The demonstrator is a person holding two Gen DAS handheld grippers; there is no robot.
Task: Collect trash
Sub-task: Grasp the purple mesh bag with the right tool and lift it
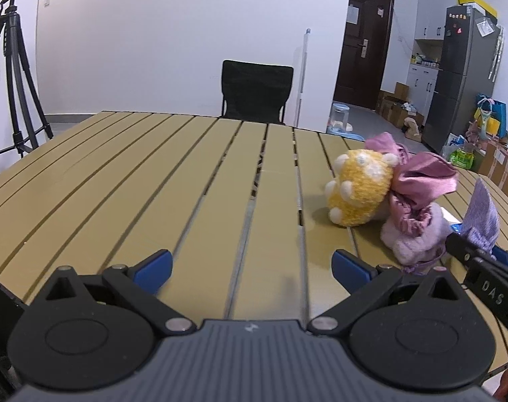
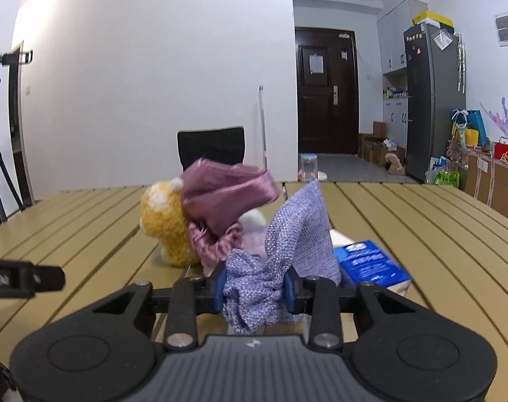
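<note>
**Right gripper clamps the purple cloth**

The right gripper (image 2: 255, 289) has its blue pads (image 2: 220, 289) pressed in on both sides of a crumpled purple cloth (image 2: 280, 254), which bunches between them and fans up above them in a stiff peak. Just behind the cloth, to its right, a blue and white packet (image 2: 367, 261) lies flat on the slatted table (image 2: 421, 221). To the left and a little farther back, a yellow stuffed toy (image 2: 165, 224) lies on its side, wrapped in a shiny pink fabric (image 2: 227, 197) with a pale fluffy piece under it.

The left gripper (image 1: 252, 268) hovers over bare slats with its jaws spread wide and nothing between them. From its side, the toy (image 1: 357, 189) sits off to the right, with the clamped cloth (image 1: 481, 221) at the far right edge.

A black chair (image 1: 256, 92) stands at the table's far side, a tripod (image 1: 11, 77) to the left, and a fridge (image 2: 428, 100) beside a dark door (image 2: 325, 90).
</note>
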